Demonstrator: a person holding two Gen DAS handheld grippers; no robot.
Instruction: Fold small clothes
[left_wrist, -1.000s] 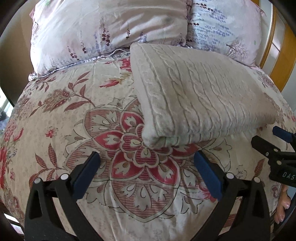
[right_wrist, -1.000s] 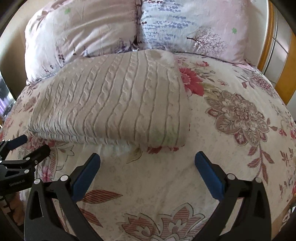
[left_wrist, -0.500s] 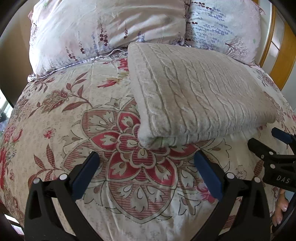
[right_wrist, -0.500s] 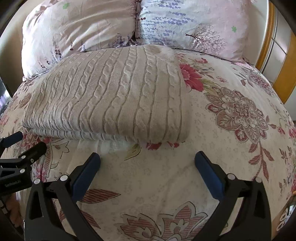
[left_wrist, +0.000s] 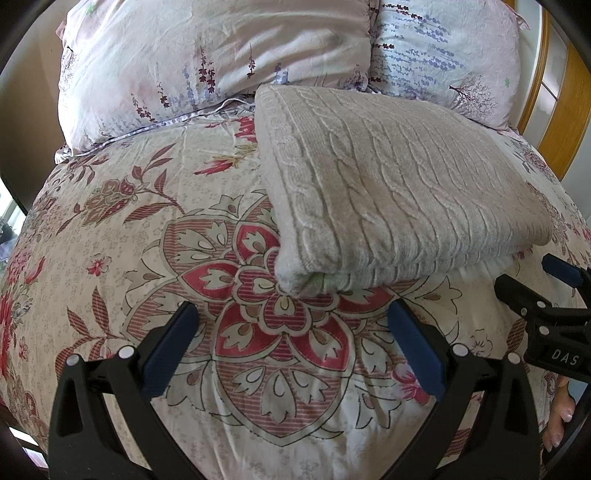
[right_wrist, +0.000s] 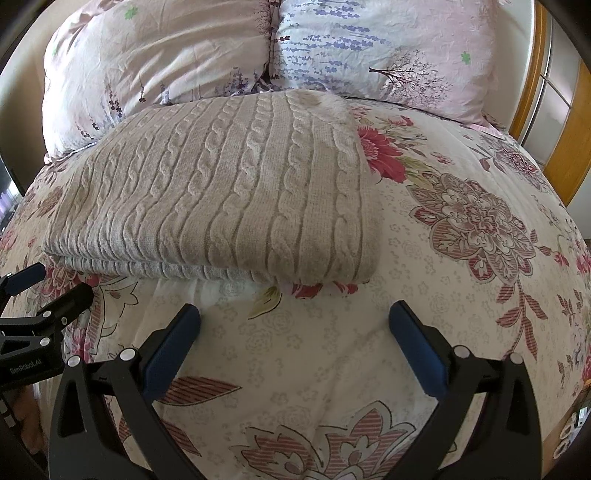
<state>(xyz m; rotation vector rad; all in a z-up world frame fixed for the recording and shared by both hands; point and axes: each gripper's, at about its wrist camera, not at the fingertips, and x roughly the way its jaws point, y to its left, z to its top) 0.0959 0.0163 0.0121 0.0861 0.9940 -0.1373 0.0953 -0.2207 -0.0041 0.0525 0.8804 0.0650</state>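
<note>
A beige cable-knit sweater (left_wrist: 399, 192) lies folded in a thick rectangle on the floral bedspread (left_wrist: 155, 229); it also shows in the right wrist view (right_wrist: 229, 199). My left gripper (left_wrist: 291, 325) is open and empty, just short of the sweater's near left corner. My right gripper (right_wrist: 295, 325) is open and empty, just short of the sweater's near right edge. The right gripper shows at the right edge of the left wrist view (left_wrist: 546, 295), and the left gripper at the left edge of the right wrist view (right_wrist: 40, 295).
Two floral pillows (left_wrist: 207, 62) (right_wrist: 376, 55) lie behind the sweater at the head of the bed. A wooden headboard (right_wrist: 569, 122) stands at the far right. The bedspread (right_wrist: 461, 229) stretches to the right of the sweater.
Both grippers have drawn slightly closer to the folded sweater, which looks larger in both views. Both jaws stay open. The sweater has not moved.
</note>
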